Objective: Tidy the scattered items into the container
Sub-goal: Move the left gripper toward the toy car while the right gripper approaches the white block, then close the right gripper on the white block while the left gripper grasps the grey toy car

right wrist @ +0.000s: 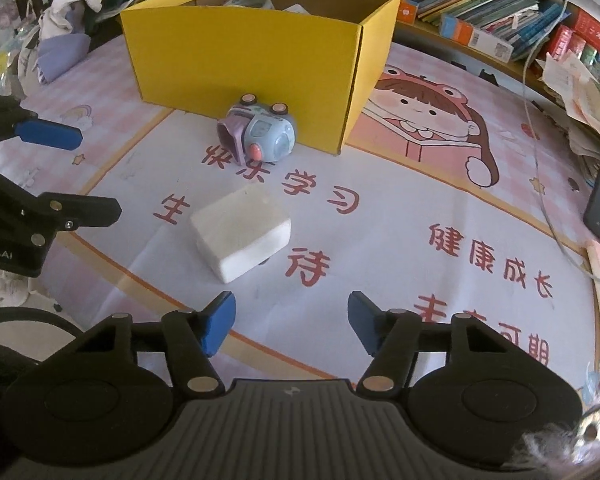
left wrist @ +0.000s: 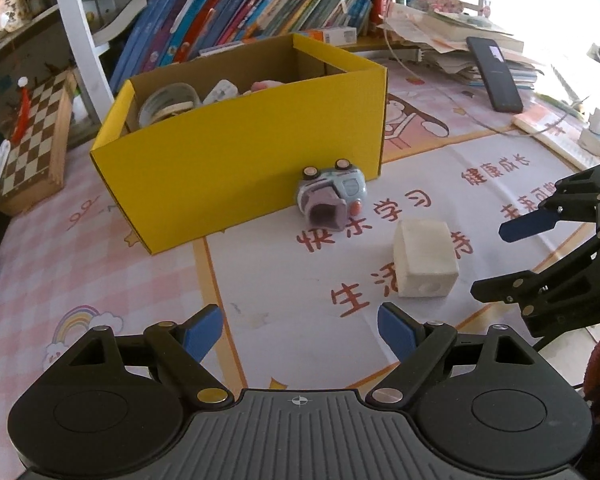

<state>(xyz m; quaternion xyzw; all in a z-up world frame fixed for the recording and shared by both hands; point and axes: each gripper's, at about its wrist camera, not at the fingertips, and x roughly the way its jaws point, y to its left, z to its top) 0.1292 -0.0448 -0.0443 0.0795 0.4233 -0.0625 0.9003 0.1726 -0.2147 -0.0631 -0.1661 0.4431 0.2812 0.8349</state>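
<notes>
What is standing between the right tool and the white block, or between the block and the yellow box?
Nothing visible blocks the right tool from the white block; only bare mat lies between them. Towards the yellow box, the toy car lies tipped over close to the box's front wall, partly on the direct line, so the block must go over it.

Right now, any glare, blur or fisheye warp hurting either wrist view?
Left wrist: window glare washes out the upper right corner; yellow box edges bow from fisheye; white block is sharp. Right wrist: even light, yellow box shadows the toy at its base; dark vignette in the corners; no motion blur.
</notes>
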